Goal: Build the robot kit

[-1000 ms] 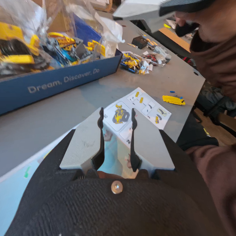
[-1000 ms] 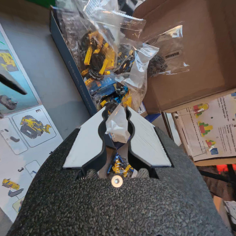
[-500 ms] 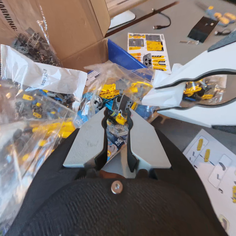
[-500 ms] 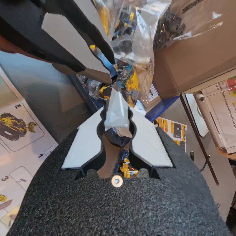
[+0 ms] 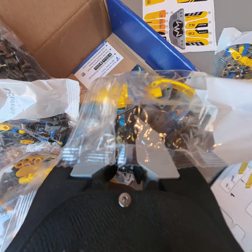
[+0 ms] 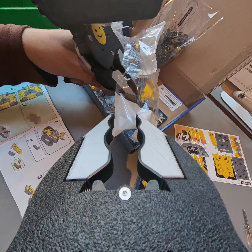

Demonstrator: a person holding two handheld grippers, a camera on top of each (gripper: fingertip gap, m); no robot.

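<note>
A clear plastic bag of yellow, black and blue building parts (image 5: 156,98) hangs between both grippers. It drapes over my left gripper (image 5: 128,115), whose fingers show only through the film; the jaws are closed on it. In the right wrist view, the left gripper (image 6: 122,72), black with a yellow smiley sticker and held by a hand (image 6: 54,54), pinches the bag (image 6: 147,92) from above. My right gripper (image 6: 124,117) is shut on the bag's white end, just below.
A cardboard box (image 5: 54,34) and a blue box wall (image 5: 143,38) lie ahead, with more bags of parts (image 5: 34,129) at the left and one (image 5: 234,61) on the table. A sticker sheet (image 6: 211,154) and an instruction booklet (image 6: 34,136) lie on the grey table. There is about 12 cm between the tips of the two grippers.
My left gripper swung from the booklet to the box and closed on the bag. My right gripper, still holding the bag's white end, pulled back from the box.
</note>
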